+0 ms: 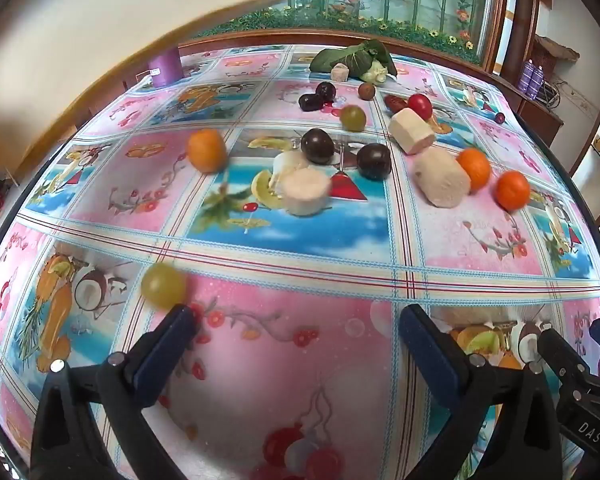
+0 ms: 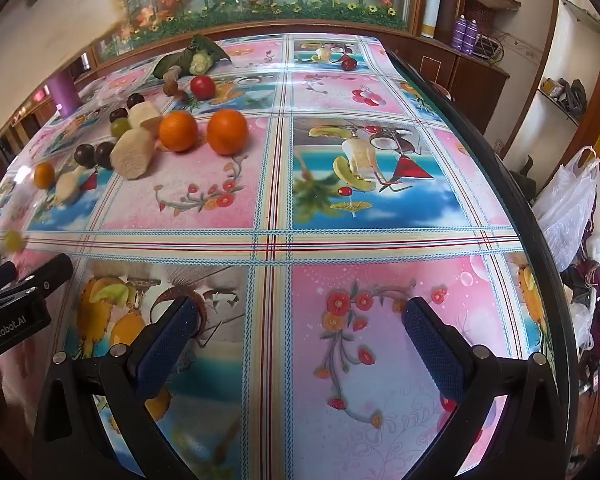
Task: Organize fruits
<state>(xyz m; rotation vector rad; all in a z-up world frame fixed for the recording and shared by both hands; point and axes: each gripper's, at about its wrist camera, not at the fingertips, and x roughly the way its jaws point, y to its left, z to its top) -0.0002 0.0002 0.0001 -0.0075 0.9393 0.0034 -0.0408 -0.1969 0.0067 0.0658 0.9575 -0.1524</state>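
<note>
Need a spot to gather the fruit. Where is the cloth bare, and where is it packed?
Bare: the near cloth between the left claw and the pale cylinders, apart from one green grape. Also the whole stretch ahead of the right claw, right of the two oranges. Crowded: the far middle, where dark plums, oranges and cylinders cluster up to the leafy greens.

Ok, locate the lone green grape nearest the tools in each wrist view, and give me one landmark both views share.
Left wrist view: the green grape sits lower left, just beyond the left tool's left fingertip.
Right wrist view: the same grape is blurred at the far left edge, mid-height, above the left tool's body.
Shared landmark: the purple cylinder at the table's far left.
</note>
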